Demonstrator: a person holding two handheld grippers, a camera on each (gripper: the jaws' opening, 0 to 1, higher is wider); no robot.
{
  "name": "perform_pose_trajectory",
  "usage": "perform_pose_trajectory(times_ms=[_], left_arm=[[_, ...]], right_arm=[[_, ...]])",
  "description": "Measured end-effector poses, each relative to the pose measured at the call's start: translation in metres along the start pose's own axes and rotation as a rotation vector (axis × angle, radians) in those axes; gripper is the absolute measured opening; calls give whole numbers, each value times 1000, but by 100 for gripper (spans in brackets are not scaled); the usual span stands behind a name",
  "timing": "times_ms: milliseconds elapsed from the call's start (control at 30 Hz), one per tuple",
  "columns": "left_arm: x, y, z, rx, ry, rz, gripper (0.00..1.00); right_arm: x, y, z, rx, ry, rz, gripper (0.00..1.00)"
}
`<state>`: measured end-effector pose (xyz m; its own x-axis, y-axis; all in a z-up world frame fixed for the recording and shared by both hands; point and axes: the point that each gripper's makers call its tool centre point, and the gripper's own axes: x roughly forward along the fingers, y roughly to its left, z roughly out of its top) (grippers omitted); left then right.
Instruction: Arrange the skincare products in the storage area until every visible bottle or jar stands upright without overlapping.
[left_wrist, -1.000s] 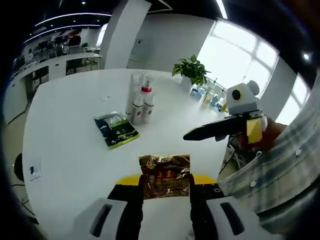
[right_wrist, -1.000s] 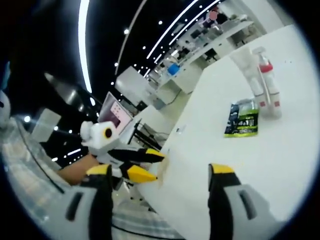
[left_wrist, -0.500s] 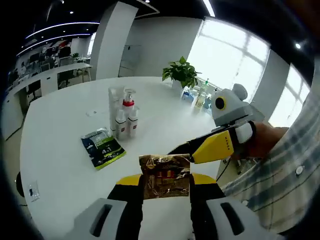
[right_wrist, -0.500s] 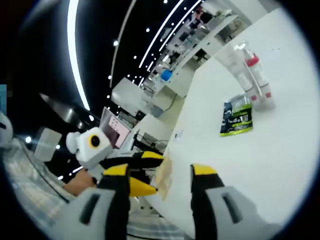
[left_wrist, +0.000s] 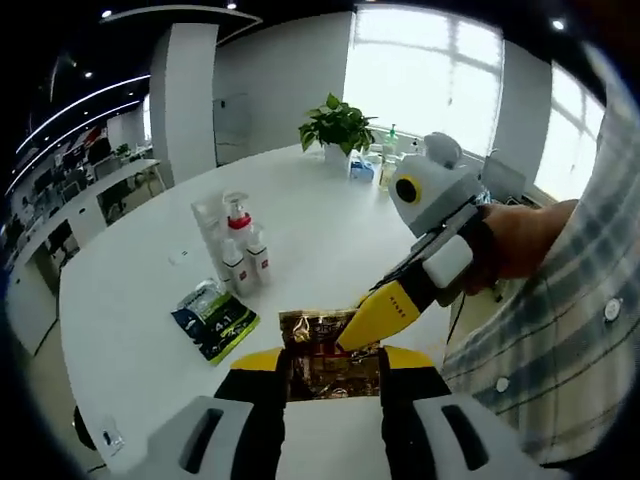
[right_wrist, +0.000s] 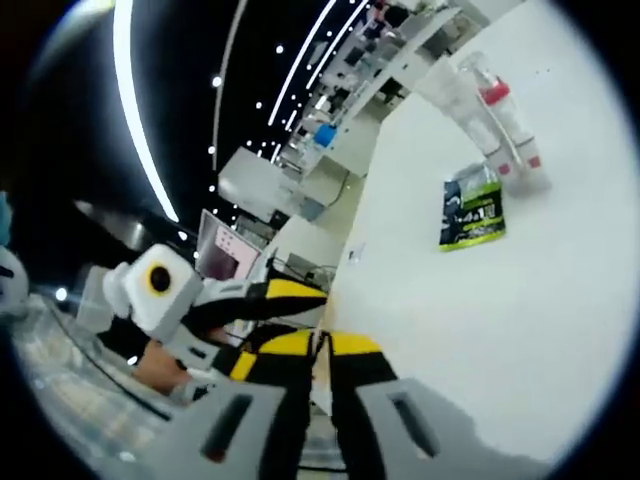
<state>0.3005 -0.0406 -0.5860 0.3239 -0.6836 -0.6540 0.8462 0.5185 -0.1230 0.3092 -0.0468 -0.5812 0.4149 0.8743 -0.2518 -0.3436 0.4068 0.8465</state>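
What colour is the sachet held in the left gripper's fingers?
Shiny gold with red print; the sachet shows best in the left gripper view.

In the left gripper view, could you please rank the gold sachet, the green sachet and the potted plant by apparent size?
1. Gold sachet, nearest the camera, so its lead is unsure.
2. Green sachet and potted plant look alike; I can't rank them.

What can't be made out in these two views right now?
- Gold sachet, left gripper view: its lower part is hidden between the left tool's jaws, one corner behind the right tool's yellow tip.
- Sachet print: too small and glary to read.
- Bottles, both views: labels too small, and the cluster overlaps, so the count is unclear.
- Right gripper view: the right tool is closed on a thin edge, too slim to identify.
- Green packet: text unreadable.
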Motion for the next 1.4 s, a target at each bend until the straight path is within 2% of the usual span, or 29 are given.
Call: perform_pose_trajectory(times_ms=[67, 233, 433, 567, 633, 733, 767, 933, 1000, 1033, 1100, 1267, 1300, 1333, 1367, 1400], left_arm=[[0, 0, 0, -4, -3, -2, 38], [-3, 0, -2, -11, -1, -68, 40], [-13, 7, -6, -145, -37, -158, 37], [-18, 4, -5, -250, -78, -243, 34], [-20, -1, -6, -328, -83, -300, 28], [-19, -1, -6, -370, -107, -326, 27], [-19, -5, -5, -411, -121, -354, 26], [-24, -24, 2, -524, -179, -495, 13], [-26, -22, 2, -570, -202, -505, 10], [-30, -24, 4, -614, -217, -544, 7], [-36, -26, 11, -658, -271, -591, 3], [-41, -23, 16, -707, -334, -619, 0], [-42, -23, 18, -733, -343, -627, 0], [-45, -22, 23, -763, -376, -646, 0], [-47, -22, 24, -760, -390, -650, 0], [-50, -21, 30, -778, -430, -654, 0]], right_arm=[[0, 0, 0, 11, 7, 1, 0], [-1, 4, -2, -7, 29, 11, 0], [-4, 9, -3, -29, 68, 38, 0], [-9, 14, -4, -17, 94, 76, 0], [-11, 18, -9, -9, 129, 102, 0], [-13, 21, -15, -22, 163, 125, 0], [-13, 23, -17, -24, 173, 135, 0], [-14, 31, -25, -38, 202, 171, 0], [-15, 34, -26, -51, 209, 174, 0], [-16, 33, -27, -55, 216, 175, 0], [-18, 36, -24, -38, 198, 198, 0], [-19, 43, -16, -47, 154, 232, 1], [-19, 46, -11, -62, 125, 247, 1], [-19, 49, -6, -82, 92, 260, 2], [-20, 52, -4, -89, 75, 273, 2], [-22, 57, -4, -78, 75, 298, 5]])
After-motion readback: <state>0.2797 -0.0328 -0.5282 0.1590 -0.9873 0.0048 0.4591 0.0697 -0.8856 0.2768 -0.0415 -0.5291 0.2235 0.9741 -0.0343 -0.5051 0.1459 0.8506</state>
